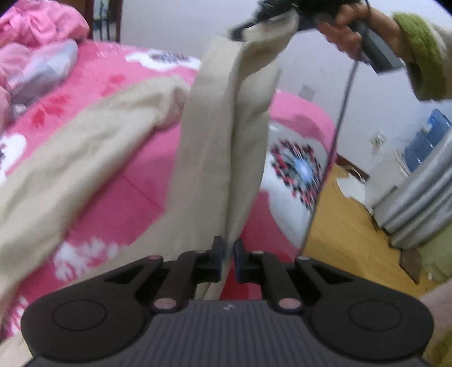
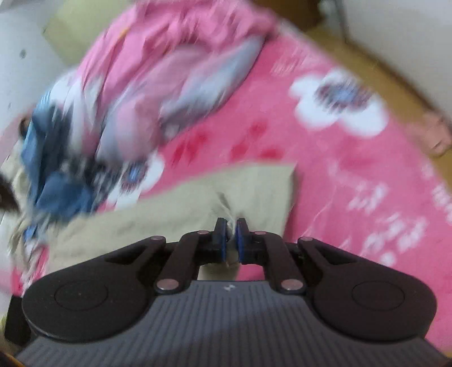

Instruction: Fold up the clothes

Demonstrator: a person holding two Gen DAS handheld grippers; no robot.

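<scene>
Nearest in the left wrist view, the left gripper [image 1: 229, 255] has its two fingers drawn together on a fold of the beige trousers [image 1: 223, 146], the cloth passing up between the blue-lined pads. From that pinch one trouser leg rises as a taut, doubled strip to the right gripper [image 1: 282, 12] near the top edge, held in the person's right hand [image 1: 350, 26] with a green knit cuff [image 1: 418, 48] at the wrist. The other leg lies slack to the left across the pink floral bedspread [image 1: 118, 84]. In the right wrist view, the right gripper [image 2: 231, 238] is likewise clamped on a bunched edge of beige fabric, the rest of the garment spreading over the bedspread below it. Farther back on the bed sits a heap of pink and grey clothes [image 2: 175, 84], blurred by motion, with blue and patterned cloth [image 2: 56, 175] beside it.
</scene>
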